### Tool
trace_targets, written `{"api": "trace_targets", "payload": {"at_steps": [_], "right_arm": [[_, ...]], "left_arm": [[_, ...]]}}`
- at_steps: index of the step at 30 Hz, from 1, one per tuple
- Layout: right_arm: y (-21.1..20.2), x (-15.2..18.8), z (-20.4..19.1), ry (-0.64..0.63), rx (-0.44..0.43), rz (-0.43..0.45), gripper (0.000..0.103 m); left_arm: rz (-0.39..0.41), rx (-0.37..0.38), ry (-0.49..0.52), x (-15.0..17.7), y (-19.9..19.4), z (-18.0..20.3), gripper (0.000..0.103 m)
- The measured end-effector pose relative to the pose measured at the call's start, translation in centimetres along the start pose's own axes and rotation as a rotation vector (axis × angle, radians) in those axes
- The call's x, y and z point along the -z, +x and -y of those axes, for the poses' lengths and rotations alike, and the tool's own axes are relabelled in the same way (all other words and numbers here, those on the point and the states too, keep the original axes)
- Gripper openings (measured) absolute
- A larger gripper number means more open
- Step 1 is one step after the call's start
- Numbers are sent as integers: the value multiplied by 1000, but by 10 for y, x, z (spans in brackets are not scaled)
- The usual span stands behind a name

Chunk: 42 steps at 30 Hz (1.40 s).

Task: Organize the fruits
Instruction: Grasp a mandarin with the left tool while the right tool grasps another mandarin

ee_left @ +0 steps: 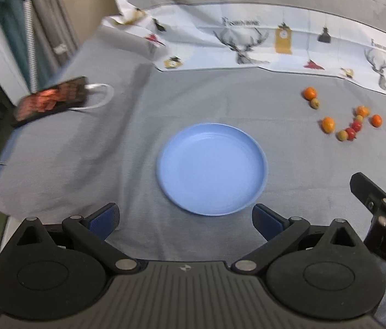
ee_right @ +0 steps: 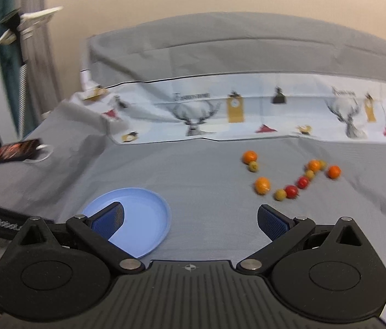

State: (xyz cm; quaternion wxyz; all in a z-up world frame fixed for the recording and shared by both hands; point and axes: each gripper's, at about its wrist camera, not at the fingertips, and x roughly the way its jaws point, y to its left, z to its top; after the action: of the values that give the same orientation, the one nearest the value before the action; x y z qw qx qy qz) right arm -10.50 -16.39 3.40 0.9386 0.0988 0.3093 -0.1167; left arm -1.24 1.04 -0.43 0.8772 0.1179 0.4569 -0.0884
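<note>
An empty blue plate (ee_left: 212,170) (ee_right: 143,219) lies on the grey cloth just ahead of my left gripper (ee_left: 186,219), which is open and holds nothing. Small fruits lie scattered to the right of the plate: several oranges (ee_left: 328,124) (ee_right: 262,185), red fruits (ee_left: 356,126) (ee_right: 291,191) and yellow-green ones (ee_left: 342,135) (ee_right: 280,194). My right gripper (ee_right: 190,219) is open and empty, a short way in front of the fruits with the plate at its left finger. Part of the right gripper (ee_left: 379,205) shows at the right edge of the left wrist view.
A phone (ee_left: 51,100) (ee_right: 14,150) with a white cable lies at the far left near the cloth's edge. A printed deer-pattern cloth (ee_left: 247,44) (ee_right: 234,109) runs across the back. Behind it rises a grey-covered bulk (ee_right: 247,49). The surface drops off at the left.
</note>
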Motion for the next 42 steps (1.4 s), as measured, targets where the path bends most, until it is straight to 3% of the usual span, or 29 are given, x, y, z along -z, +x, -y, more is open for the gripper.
{"api": "trace_targets", "payload": {"at_steps": [5, 12, 19, 23, 27, 34, 38, 40, 41, 42], "right_arm": [[31, 11, 57, 113, 132, -49, 103], [86, 10, 157, 234, 365, -67, 103], [182, -1, 255, 276, 539, -40, 103], [249, -2, 294, 295, 531, -91, 103], [294, -1, 307, 262, 510, -148, 103], [321, -9, 311, 208, 520, -102, 103], [324, -12, 311, 196, 525, -104, 102], [323, -13, 310, 186, 519, -105, 97], [321, -14, 307, 174, 513, -94, 78], [318, -15, 304, 148, 511, -78, 44]], "left_arm": [[-40, 77, 48, -18, 28, 39, 103], [-78, 116, 145, -60, 86, 118, 103], [-128, 167, 227, -108, 162, 207, 103], [-164, 166, 282, -134, 210, 257, 103], [-187, 146, 314, -149, 253, 287, 103], [-239, 128, 297, -166, 299, 306, 103], [-243, 167, 262, -172, 300, 307, 103], [-217, 196, 241, -175, 295, 307, 88], [-199, 230, 237, -176, 291, 307, 59], [-203, 273, 241, -177, 289, 307, 41]]}}
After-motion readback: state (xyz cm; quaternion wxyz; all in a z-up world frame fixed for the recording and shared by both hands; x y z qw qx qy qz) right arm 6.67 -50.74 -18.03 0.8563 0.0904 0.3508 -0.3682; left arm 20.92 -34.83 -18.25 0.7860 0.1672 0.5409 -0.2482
